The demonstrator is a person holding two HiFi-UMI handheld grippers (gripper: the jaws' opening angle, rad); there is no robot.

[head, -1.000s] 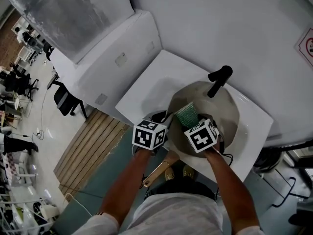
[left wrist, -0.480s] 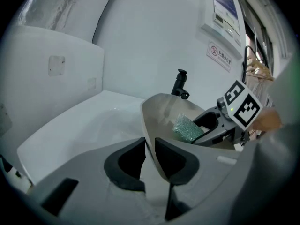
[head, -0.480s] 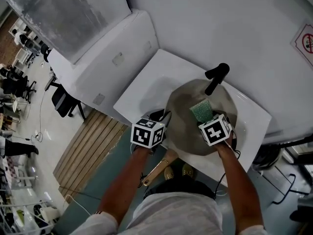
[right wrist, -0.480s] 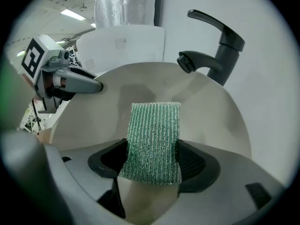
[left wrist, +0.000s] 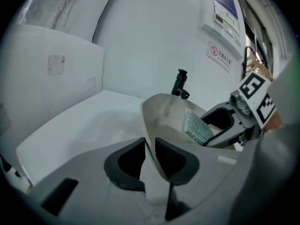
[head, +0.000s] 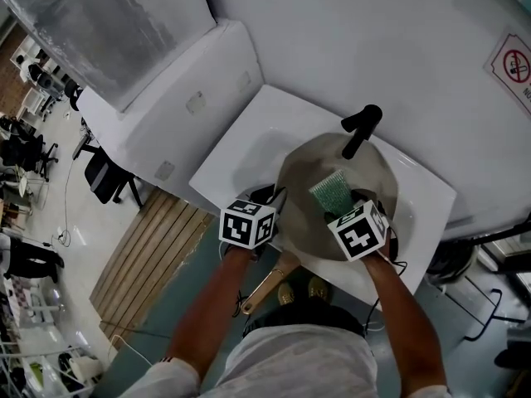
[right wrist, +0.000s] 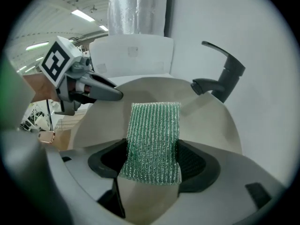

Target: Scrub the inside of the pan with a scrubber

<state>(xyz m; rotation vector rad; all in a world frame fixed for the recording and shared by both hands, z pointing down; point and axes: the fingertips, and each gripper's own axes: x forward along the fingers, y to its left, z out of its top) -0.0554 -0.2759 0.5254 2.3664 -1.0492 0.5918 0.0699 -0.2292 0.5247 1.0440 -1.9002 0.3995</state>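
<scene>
A beige pan [head: 309,191] stands tilted in the white sink [head: 249,143]. My left gripper [head: 280,200] is shut on its near-left rim; in the left gripper view the thin pan wall [left wrist: 161,114] runs between the two pads of that gripper [left wrist: 149,147]. My right gripper [head: 338,207] is shut on a green mesh scrubber [head: 332,191], which lies against the inside of the pan. In the right gripper view the scrubber [right wrist: 154,137] sticks out past the right gripper [right wrist: 152,162] over the pan's inner face [right wrist: 206,125].
A black tap [head: 358,129] rises just behind the pan, close to the scrubber. A brown handle [head: 267,290] juts out under the sink's front edge towards the person. White walls close in behind and to the left, with a sign [head: 513,63] at the upper right.
The right gripper carried the scrubber rightward across the pan's inside, then a little back towards the middle. The left gripper kept its hold on the rim in place.
</scene>
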